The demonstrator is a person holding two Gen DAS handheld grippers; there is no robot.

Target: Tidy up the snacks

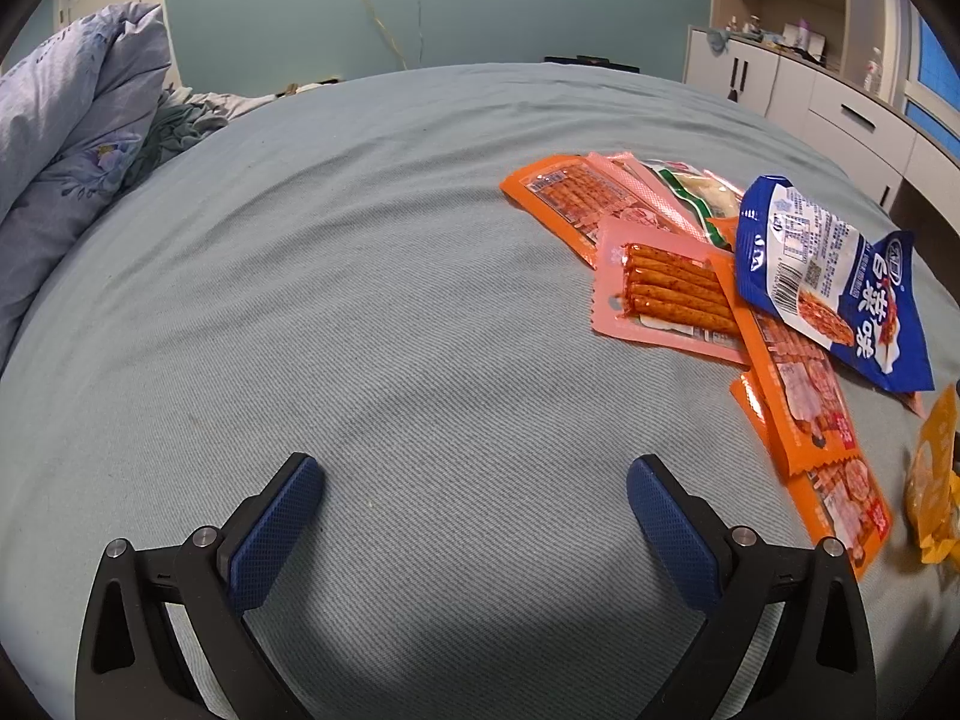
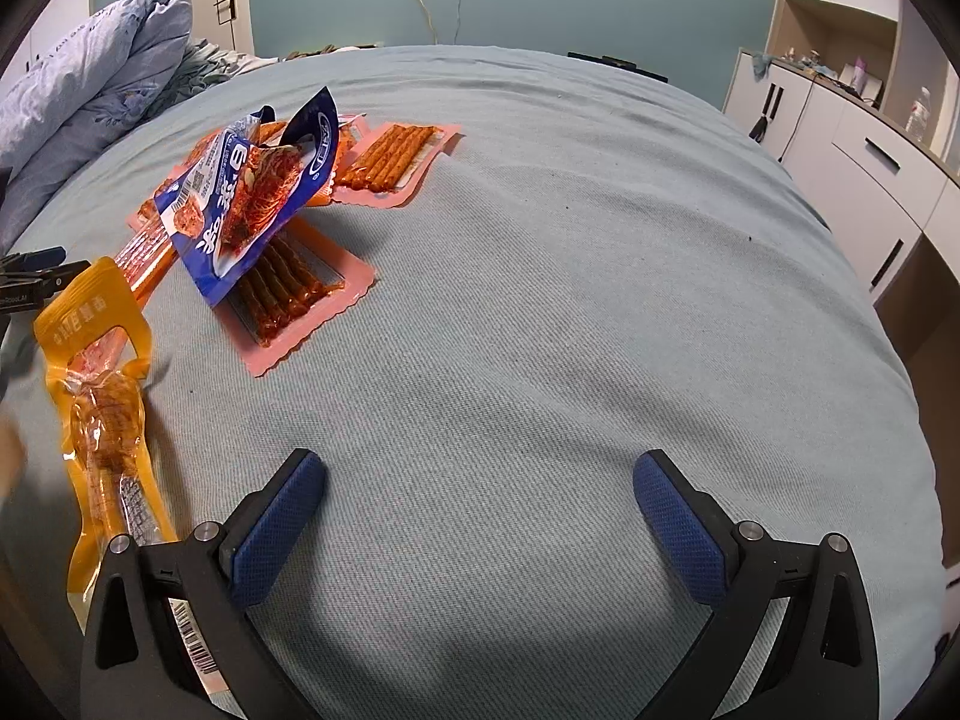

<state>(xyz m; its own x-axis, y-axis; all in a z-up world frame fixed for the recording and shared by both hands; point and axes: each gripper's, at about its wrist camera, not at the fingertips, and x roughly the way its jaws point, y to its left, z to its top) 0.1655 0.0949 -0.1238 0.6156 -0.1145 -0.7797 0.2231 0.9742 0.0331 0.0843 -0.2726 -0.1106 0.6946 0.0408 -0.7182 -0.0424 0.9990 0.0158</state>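
A loose pile of snack packets lies on a grey-blue bed sheet [image 1: 372, 300]. A blue bag [image 1: 828, 276] rests on top of pink packets of spicy sticks [image 1: 666, 294] and orange packets [image 1: 798, 396]. A yellow packet [image 1: 936, 480] lies at the right edge. My left gripper [image 1: 474, 480] is open and empty, left of the pile. In the right wrist view the blue bag [image 2: 252, 198] tops the pink stick packets [image 2: 294, 300], and the yellow packet [image 2: 102, 408] lies just left of my right gripper [image 2: 480, 480], which is open and empty.
A bunched blue quilt [image 1: 78, 138] lies at the far left of the bed. White cabinets and a counter [image 2: 864, 162] with bottles stand along the right side. A teal wall [image 1: 450, 0] with sockets and hanging cables is behind the bed.
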